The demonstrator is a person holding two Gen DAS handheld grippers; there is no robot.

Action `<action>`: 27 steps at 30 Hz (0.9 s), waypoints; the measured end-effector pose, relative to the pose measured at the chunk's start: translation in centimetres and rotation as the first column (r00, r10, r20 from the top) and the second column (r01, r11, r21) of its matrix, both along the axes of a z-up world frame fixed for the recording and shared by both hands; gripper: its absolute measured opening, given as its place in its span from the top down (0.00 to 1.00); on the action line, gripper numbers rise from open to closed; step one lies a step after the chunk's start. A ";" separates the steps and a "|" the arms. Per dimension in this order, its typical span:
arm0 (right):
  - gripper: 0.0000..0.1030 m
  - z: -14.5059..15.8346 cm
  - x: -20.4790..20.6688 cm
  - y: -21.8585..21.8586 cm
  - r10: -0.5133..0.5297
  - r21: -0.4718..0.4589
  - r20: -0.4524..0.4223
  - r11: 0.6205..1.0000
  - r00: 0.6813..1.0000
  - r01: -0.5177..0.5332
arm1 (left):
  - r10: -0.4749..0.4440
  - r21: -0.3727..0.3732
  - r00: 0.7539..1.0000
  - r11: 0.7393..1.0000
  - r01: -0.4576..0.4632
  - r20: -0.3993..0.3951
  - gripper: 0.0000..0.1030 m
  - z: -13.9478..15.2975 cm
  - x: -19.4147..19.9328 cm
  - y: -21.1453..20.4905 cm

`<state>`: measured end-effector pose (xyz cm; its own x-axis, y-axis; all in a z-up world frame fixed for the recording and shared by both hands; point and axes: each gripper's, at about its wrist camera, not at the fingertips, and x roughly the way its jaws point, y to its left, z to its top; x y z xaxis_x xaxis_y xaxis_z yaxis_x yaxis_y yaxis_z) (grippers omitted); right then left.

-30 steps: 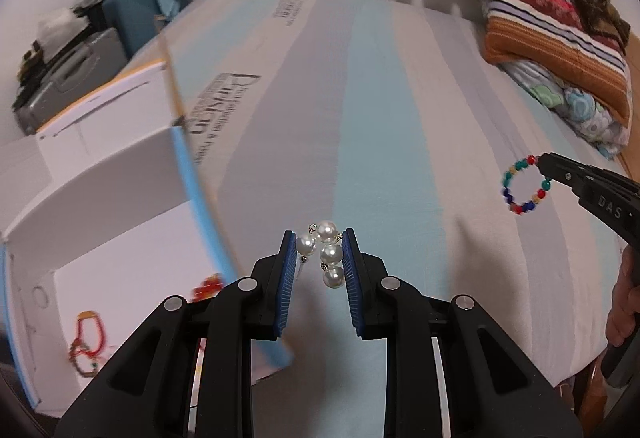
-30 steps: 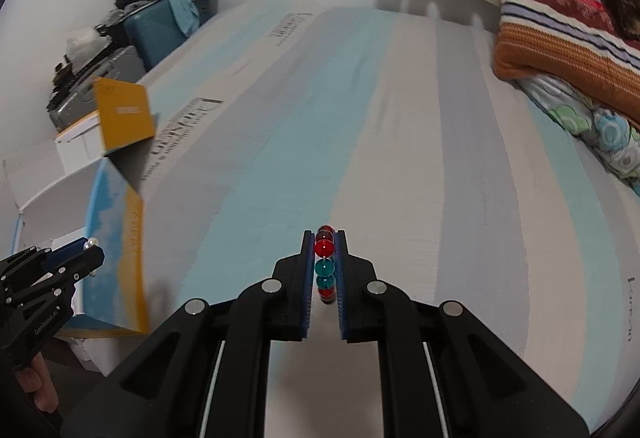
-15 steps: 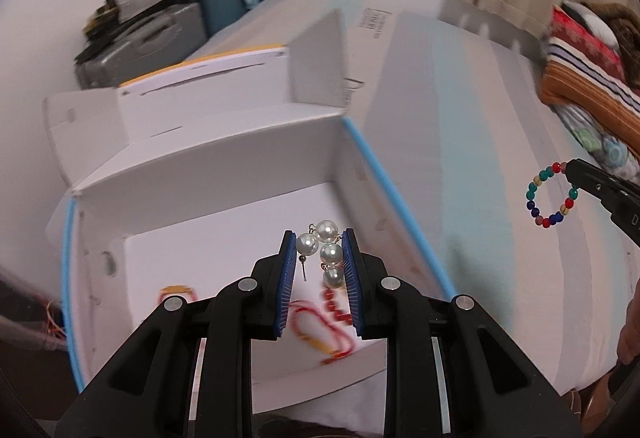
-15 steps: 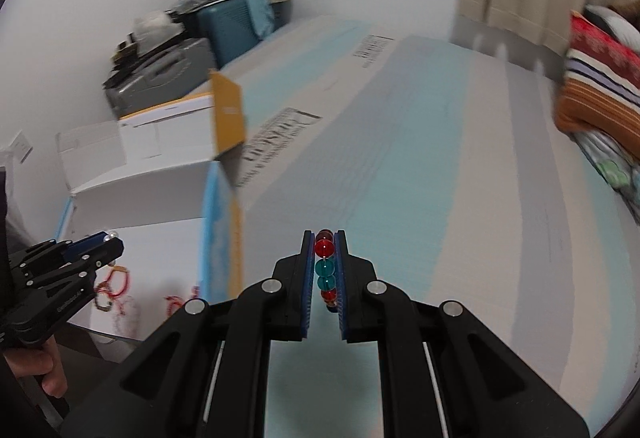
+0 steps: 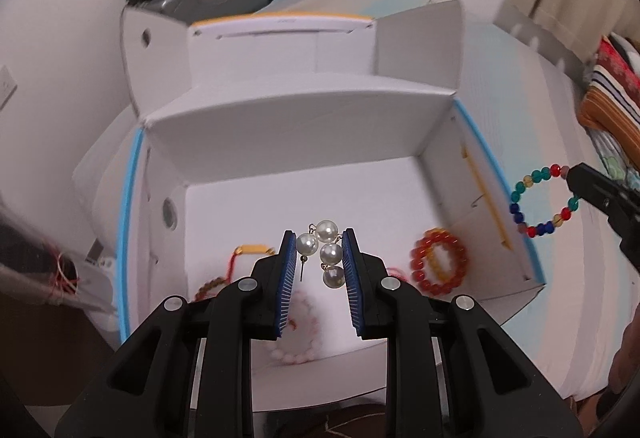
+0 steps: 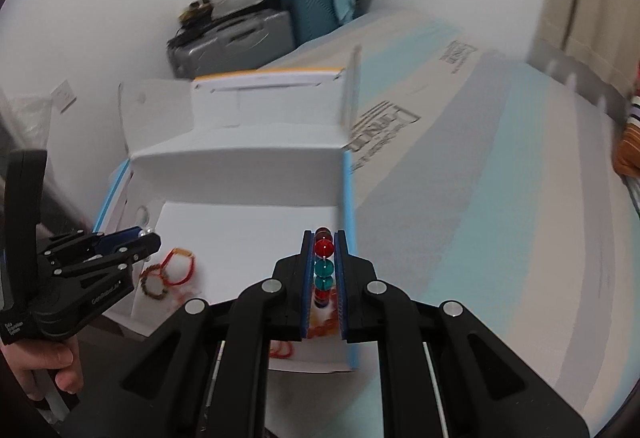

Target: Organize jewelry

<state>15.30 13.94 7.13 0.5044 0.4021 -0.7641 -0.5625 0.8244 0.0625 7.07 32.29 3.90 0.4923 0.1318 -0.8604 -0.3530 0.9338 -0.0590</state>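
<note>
Hanging over the white cardboard box [image 5: 304, 125], the left gripper [image 5: 319, 258] pinches glossy round pearl earrings [image 5: 326, 252] between ribbed blue pads, jaws partly closed. At three o'clock, the right gripper [image 6: 324, 270] clamps nearly shut on a faceted multicoloured bead bracelet [image 5: 540, 199] above the box's right wall.

Black plastic left gripper [image 5: 318, 258] and right gripper [image 6: 324, 266] are showing blue ribbed pads, silver screws, white lettering.

Bracelets [image 5: 439, 267] inside box [image 5: 304, 125], box left of mattress [image 6: 500, 197]
</note>
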 end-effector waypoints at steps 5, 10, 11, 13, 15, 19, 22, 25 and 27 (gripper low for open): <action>0.91 -2.3 -0.5 2.6 0.044 -0.049 -0.061 0.998 0.997 -0.047 | 0.022 -0.029 0.999 0.999 -0.024 -0.041 0.78 -1.5 -0.6 1.6; 0.91 -4.7 -0.2 4.1 0.050 -0.101 -0.136 0.993 0.989 -0.064 | 0.035 -0.048 0.996 0.998 -0.039 -0.088 0.78 -3.2 -0.6 2.6; 0.91 -5.2 -0.1 4.2 0.047 -0.111 -0.148 0.992 0.988 -0.064 | 0.036 -0.050 0.994 0.998 -0.041 -0.102 0.78 -3.6 -0.6 2.7; 0.91 -6.1 0.1 4.4 0.038 -0.131 -0.172 0.990 0.984 -0.061 | 0.038 -0.060 0.993 0.997 -0.045 -0.115 0.78 -4.1 -0.6 3.0; 0.91 -6.7 0.1 4.6 0.040 -0.142 -0.183 0.988 0.982 -0.067 | 0.035 -0.065 0.993 0.997 -0.043 -0.117 0.78 -4.4 -0.6 3.1; 0.89 -7.3 0.0 4.7 0.037 -0.149 -0.185 0.987 0.982 -0.066 | 0.037 -0.067 0.992 0.997 -0.046 -0.122 0.76 -5.0 -0.5 3.2; 0.77 -7.4 -0.4 4.9 0.046 -0.158 -0.167 0.985 0.985 -0.073 | 0.043 -0.052 0.992 0.997 -0.049 -0.118 0.74 -5.0 -0.7 3.1; 0.49 -6.8 -0.8 4.5 0.042 -0.149 -0.137 0.987 0.990 -0.062 | 0.062 -0.033 0.994 0.997 -0.065 -0.093 0.51 -4.6 -1.1 3.1; 0.36 -6.2 -1.3 4.2 0.046 -0.123 -0.107 0.991 0.993 -0.059 | 0.061 -0.030 0.997 0.998 -0.063 -0.055 0.40 -3.8 -1.4 2.9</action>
<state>14.03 18.14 0.93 0.4005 0.3233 -0.8573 -0.6011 0.7989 0.0205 5.63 35.17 0.10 0.4371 0.1330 -0.8895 -0.4136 0.9080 -0.0675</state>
